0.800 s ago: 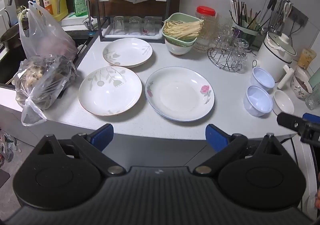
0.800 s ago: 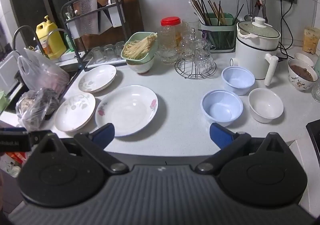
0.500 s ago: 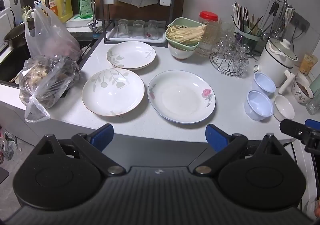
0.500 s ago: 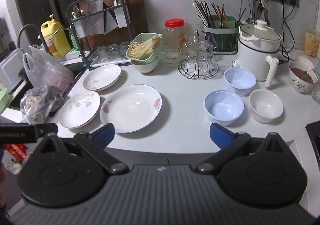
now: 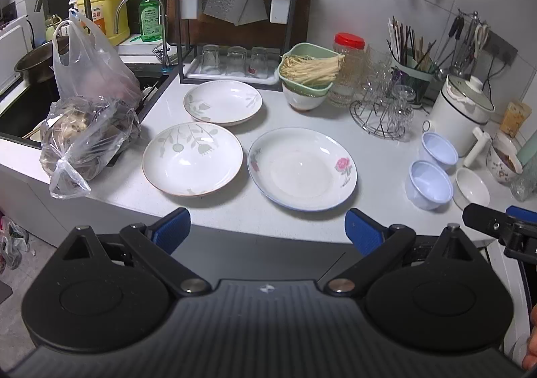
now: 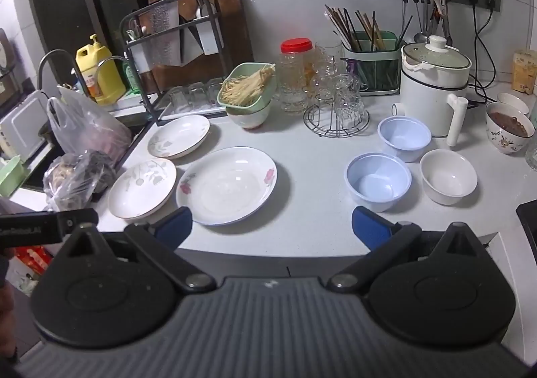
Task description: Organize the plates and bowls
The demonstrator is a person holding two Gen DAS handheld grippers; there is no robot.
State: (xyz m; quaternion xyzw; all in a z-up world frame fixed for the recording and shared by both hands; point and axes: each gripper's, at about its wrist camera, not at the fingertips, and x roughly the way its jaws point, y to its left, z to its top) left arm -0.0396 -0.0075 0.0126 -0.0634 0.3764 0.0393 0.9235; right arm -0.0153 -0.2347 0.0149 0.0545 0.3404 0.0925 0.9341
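Your left gripper (image 5: 267, 227) and right gripper (image 6: 272, 223) both spread wide, empty, at counter (image 6: 312, 176) front edge; rose plate (image 6: 226, 185) just ahead; sink (image 5: 23, 109) bag-hidden.

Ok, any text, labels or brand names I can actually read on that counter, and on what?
Nothing reads clearly.
Yellow detergent jug: orange label with characters, too blurred to read.
Green soap bottle: label print too small.
Left gripper's black body seen from the right wrist view: embossed lettering, illegible.
Yellow box by the wall: print too blurred.
Plates and bowls: floral patterns only, no words.
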